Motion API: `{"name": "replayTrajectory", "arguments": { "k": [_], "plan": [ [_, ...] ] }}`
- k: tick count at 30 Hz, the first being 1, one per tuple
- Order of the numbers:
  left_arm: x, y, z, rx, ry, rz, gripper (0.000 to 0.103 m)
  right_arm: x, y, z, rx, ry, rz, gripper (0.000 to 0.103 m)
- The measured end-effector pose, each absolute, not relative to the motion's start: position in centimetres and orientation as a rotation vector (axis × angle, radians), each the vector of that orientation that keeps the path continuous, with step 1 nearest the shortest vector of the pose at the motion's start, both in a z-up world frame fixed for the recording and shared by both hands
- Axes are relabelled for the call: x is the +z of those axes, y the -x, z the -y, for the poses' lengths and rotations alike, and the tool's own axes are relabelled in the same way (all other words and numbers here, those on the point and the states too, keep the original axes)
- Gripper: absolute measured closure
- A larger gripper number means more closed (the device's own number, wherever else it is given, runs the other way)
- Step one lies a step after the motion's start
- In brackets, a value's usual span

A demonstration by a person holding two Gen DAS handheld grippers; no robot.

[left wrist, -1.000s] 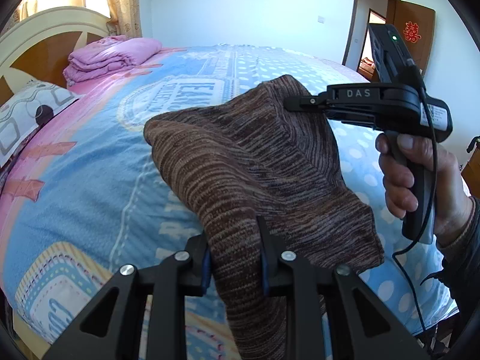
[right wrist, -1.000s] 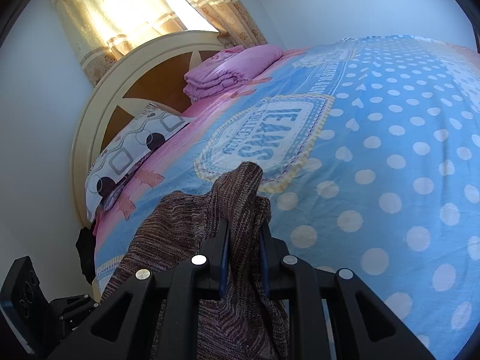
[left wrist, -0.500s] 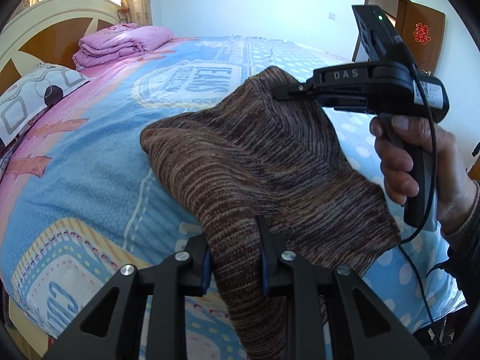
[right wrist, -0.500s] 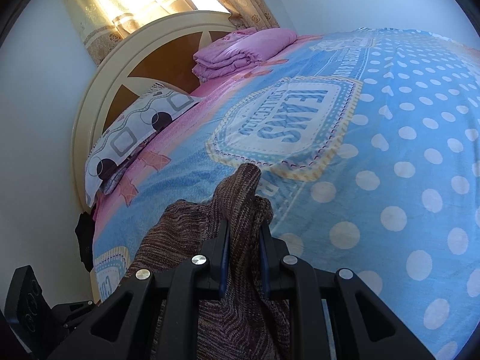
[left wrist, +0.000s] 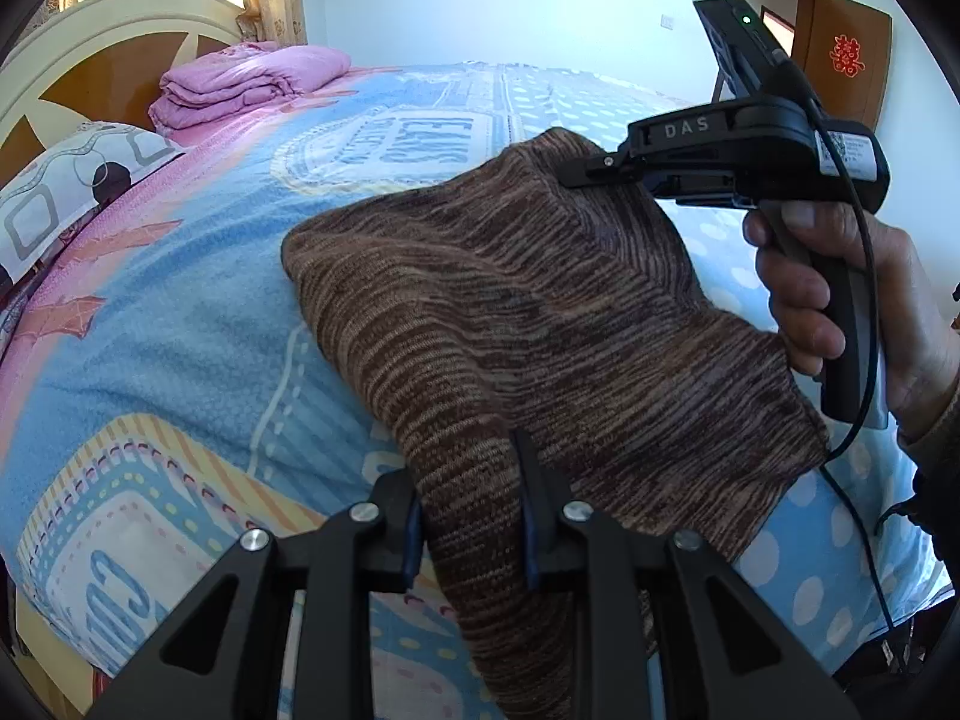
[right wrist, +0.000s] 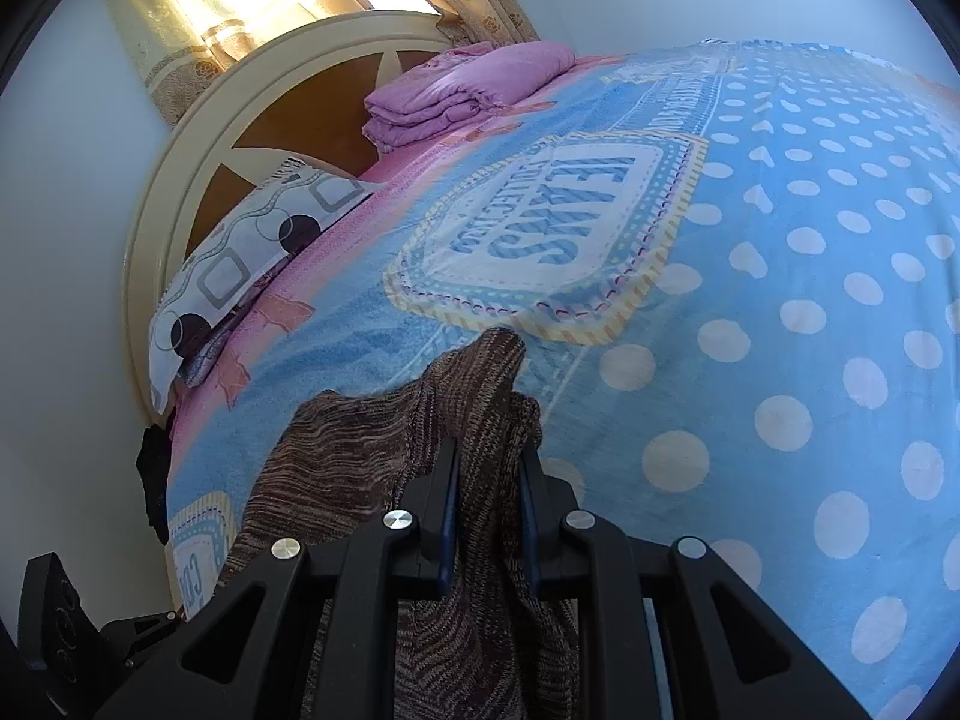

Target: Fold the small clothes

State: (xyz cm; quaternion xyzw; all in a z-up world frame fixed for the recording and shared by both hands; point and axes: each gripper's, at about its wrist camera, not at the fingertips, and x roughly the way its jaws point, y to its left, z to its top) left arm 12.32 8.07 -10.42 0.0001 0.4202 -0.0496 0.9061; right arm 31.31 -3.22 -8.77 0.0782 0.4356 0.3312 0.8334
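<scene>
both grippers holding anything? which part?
Both clamp the brown knit garment: left gripper on a bunched near edge, right gripper on a bunched far edge.

The brown garment (left wrist: 540, 312) is showing a coarse, ribbed knit, matt and streaky. The bedspread (left wrist: 180, 324) is looking like soft, fuzzy fleece, while the black gripper (left wrist: 471, 510) is showing matt plastic with shiny metal screws. The headboard (right wrist: 288, 114) is gleaming as smooth painted wood.

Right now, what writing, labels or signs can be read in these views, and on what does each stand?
"DAS": black right gripper body.
"JEANS": blue polka-dot blanket, badge print; line beneath unreadable.
"CO...": blanket's corner badge, cut off.
Red double-happiness sign: brown wooden door.
White sticker: on the gripper, too small to read.
</scene>
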Motion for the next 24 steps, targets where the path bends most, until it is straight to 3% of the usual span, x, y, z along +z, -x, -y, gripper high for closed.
{"name": "replayTrajectory", "arguments": {
  "k": [6,16,20,24],
  "plan": [
    [-10.7,-12.5,-8.0,-0.097,-0.002,-0.869,0.076,-9.8,-32.0,2.6,0.679,-0.133,-0.938,0.086],
    [-11.1,-12.7,-8.1,-0.074,-0.006,-0.862,0.062,-11.5,-32.4,3.2,0.649,-0.134,-0.974,0.086],
    [-11.2,-12.5,-7.7,-0.036,-0.041,-0.848,0.049,-11.6,-32.7,3.2,0.643,-0.124,-0.998,0.084],
    [-9.9,-11.9,-7.9,-0.015,-0.05,-0.828,0.049,-10.4,-31.2,4.6,0.658,-0.139,-0.977,0.079]
  ]
}}
